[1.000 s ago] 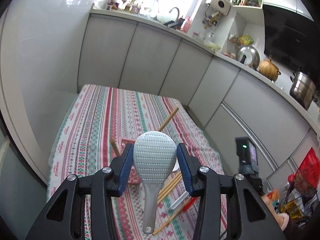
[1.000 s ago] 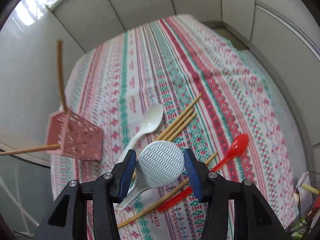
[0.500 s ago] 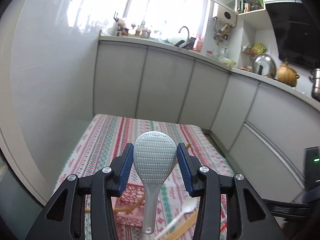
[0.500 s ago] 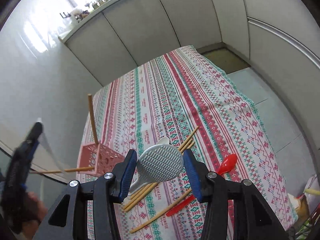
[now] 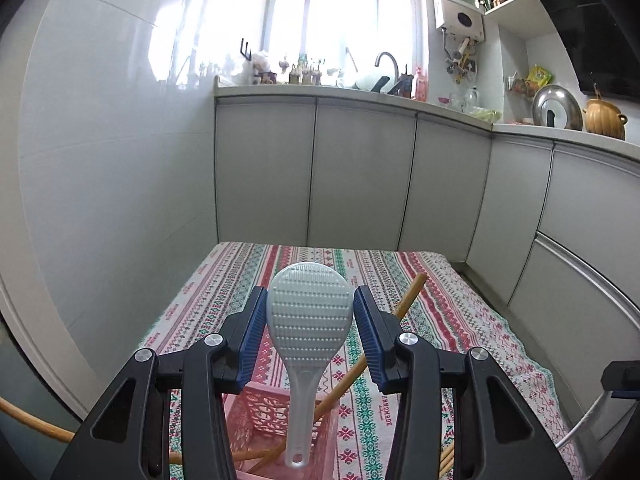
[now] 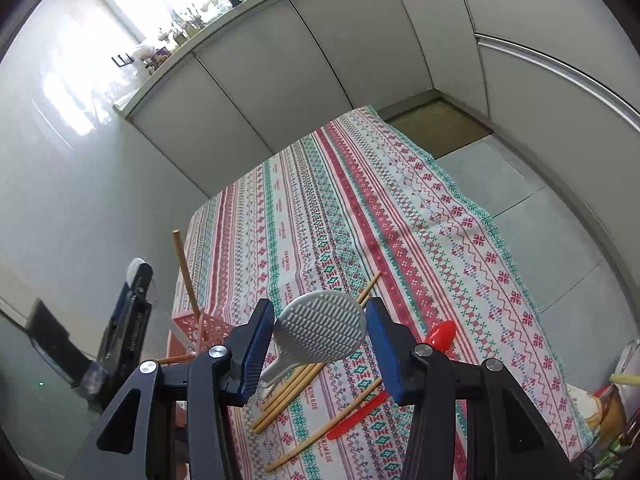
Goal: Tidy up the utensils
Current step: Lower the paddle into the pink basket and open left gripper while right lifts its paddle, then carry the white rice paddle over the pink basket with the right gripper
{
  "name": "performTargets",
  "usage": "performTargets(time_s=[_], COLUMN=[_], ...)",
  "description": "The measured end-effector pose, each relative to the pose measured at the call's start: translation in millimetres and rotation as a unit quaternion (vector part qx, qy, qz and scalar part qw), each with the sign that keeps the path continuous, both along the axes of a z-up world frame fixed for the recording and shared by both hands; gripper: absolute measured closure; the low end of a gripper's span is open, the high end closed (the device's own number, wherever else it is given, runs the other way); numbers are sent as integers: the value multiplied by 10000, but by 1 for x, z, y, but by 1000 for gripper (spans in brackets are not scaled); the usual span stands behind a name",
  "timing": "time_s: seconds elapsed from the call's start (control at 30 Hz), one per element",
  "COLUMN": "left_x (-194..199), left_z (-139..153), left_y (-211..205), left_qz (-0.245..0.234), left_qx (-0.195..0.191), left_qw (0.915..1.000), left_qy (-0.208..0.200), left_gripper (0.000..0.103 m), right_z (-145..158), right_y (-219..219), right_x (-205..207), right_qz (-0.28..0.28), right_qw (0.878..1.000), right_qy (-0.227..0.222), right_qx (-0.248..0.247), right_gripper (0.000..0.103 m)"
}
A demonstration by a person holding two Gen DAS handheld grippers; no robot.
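Left claw point(image 5: 310, 334) clamps rice paddle point(image 5: 308, 312) above pink basket point(image 5: 276, 412).

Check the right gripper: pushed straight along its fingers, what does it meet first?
Likely the bare striped tablecloth, just past the loose chopsticks. The right gripper tilts down at the table, and the rice paddle clamped in its fingers would land first. Depth unclear; it might clip the chopstick tips.

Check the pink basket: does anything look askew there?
Yes. One chopstick leans upright in the pink basket, but a second chopstick juts out sideways near its base, almost level, instead of standing inside with the first.
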State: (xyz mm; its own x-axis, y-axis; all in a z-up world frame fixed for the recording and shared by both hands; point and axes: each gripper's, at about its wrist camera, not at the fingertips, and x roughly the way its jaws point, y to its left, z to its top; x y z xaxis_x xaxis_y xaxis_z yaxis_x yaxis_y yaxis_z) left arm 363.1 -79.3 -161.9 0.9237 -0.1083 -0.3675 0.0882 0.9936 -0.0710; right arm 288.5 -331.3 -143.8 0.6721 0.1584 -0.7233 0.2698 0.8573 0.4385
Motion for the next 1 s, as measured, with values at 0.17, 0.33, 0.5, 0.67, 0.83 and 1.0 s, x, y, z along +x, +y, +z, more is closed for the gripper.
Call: performTargets(time_s=[0.17, 0.33, 0.5, 0.67, 0.83, 1.0], left_x=[4, 3, 1, -20, -53, -82], left_z=[-13, -17, -4, 21, 49, 61], left_y=[-3, -2, 1, 7, 24, 53], left_qz=[105, 72, 18, -103, -396, -478], left_qx=[96, -4, -64, 3, 47, -182], left_qw=[9999, 9996, 9987, 9967, 9941, 9904], left_qy=[88, 270, 513, 805, 1005, 1281], left_gripper=[56, 55, 38, 35, 30, 29], right_z=[-2, -2, 0, 3, 6, 14], right_y=[-3, -2, -1, 7, 16, 30], right_x=[-2, -6, -6, -6, -7, -7], right_qz=[78, 72, 101, 167, 245, 326], right_qw=[9997, 9998, 9998, 9998, 9997, 9991], right_qy=[49, 73, 107, 71, -1, -160], right_qx=[232, 171, 154, 31, -90, -214], right_gripper=[55, 55, 55, 55, 55, 55])
